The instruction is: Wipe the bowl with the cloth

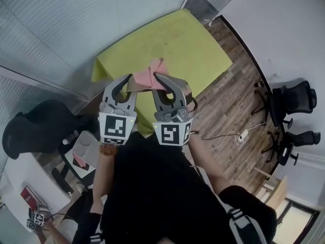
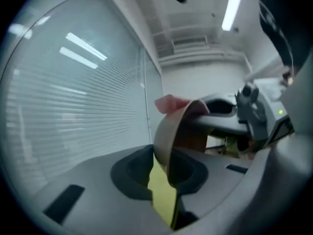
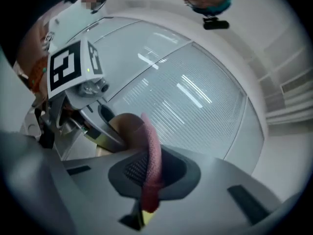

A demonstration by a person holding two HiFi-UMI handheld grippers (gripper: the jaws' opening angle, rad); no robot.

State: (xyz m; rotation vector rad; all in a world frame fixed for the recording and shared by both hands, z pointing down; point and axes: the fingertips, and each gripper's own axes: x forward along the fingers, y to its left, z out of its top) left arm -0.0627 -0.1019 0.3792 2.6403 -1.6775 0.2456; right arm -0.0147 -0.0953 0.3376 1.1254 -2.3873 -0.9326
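Note:
Both grippers are raised above a yellow-green table (image 1: pixel 193 39). My left gripper (image 1: pixel 125 84) (image 2: pixel 161 176) is shut on the rim of a tan bowl (image 2: pixel 166 136) (image 1: pixel 130 84), which stands on edge in the air. My right gripper (image 1: pixel 168 83) (image 3: pixel 148 174) is shut on a pink cloth (image 3: pixel 151 153) (image 1: pixel 150 75). The cloth reaches up against the bowl (image 3: pixel 121 125), and its tip shows over the bowl's far rim in the left gripper view (image 2: pixel 168 103). The inside of the bowl is mostly hidden.
Black office chairs (image 1: pixel 292 98) stand on the wooden floor at the right, with a cable and power strip (image 1: pixel 242 134) near them. Another dark chair (image 1: pixel 35 131) is at the left. A glass wall with blinds (image 1: pixel 76 29) runs behind the table.

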